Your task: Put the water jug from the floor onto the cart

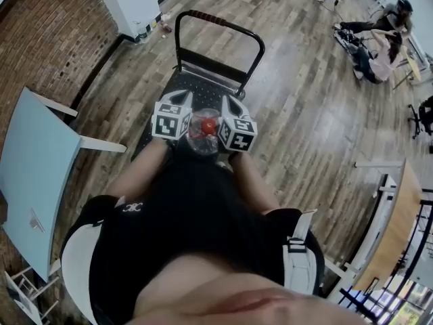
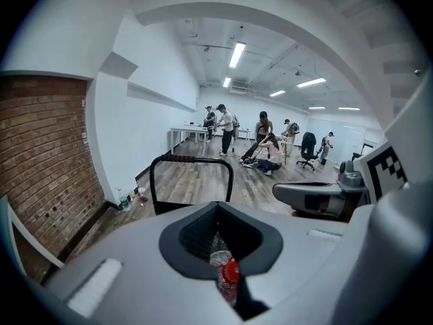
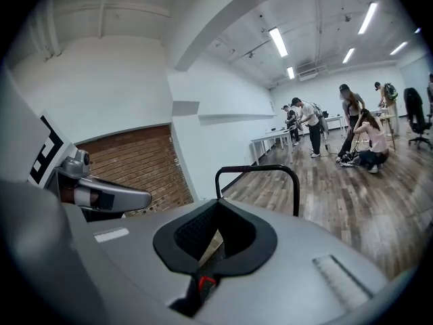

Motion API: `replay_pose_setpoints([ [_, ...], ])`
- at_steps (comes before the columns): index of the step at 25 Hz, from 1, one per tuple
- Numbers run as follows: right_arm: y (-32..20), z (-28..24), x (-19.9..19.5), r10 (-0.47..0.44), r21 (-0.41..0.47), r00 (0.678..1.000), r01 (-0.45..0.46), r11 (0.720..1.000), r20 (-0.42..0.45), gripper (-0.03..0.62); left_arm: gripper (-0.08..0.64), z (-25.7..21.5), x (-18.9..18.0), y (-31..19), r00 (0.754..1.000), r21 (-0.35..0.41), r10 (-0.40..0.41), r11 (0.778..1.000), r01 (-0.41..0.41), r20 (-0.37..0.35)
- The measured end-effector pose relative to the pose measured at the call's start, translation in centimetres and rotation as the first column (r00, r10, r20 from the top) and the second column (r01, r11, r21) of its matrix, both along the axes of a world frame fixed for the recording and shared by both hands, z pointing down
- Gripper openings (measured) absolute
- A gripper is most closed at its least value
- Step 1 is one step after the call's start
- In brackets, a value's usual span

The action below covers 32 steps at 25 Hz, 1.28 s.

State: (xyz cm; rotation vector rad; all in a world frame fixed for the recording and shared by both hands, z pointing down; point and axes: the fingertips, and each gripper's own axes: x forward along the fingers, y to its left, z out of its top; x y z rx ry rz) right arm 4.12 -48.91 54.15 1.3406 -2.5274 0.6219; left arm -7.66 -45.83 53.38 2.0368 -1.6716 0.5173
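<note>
Pinches water jug [image 1: 203, 131] between left tongs [image 1: 181, 104] and right tongs [image 1: 230, 107], each closed empty, over cart [image 1: 193, 87], apparently for set-down.

Cart handle [image 1: 229, 24] upright ahead; open floor [image 1: 304, 107] right, table [image 1: 30, 175] left.

We see grey left tongs [image 1: 181, 101] and grey right tongs [image 1: 231, 105], each carrying a cube [image 1: 171, 122] of black-and-white square markers. Black pads [image 2: 193, 235] line the jaws. The water jug [image 1: 205, 137] is clear with a red cap [image 1: 207, 124]. The cart [image 1: 196, 87] has a black studded deck, and its black handle has a dark red grip [image 1: 206, 17]. The floor [image 1: 304, 114] is grey-brown wood plank, the wall [image 1: 54, 39] red-brown brick. The bench [image 1: 30, 175] is pale blue. Our top [image 1: 189, 208] is black with white sleeves [image 1: 78, 263].
</note>
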Motion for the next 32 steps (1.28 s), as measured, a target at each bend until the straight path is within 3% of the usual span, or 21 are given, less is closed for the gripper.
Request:
replay_pose_setpoints([
  [11, 0.1, 1.1, 0.1, -0.003, -0.078, 1.000, 0.005, 0.997, 0.023, 0.014, 0.002, 0.6, 0.1, -0.1, 1.000, -0.018, 0.005, 1.000, -0.006, -0.010],
  [32, 1.5, 1.9, 1.2, -0.025, -0.115, 0.999, 0.029, 0.993, 0.032, 0.014, 0.002, 1.7, 1.9, 0.9, 0.999, -0.044, 0.010, 0.999, -0.012, -0.054],
])
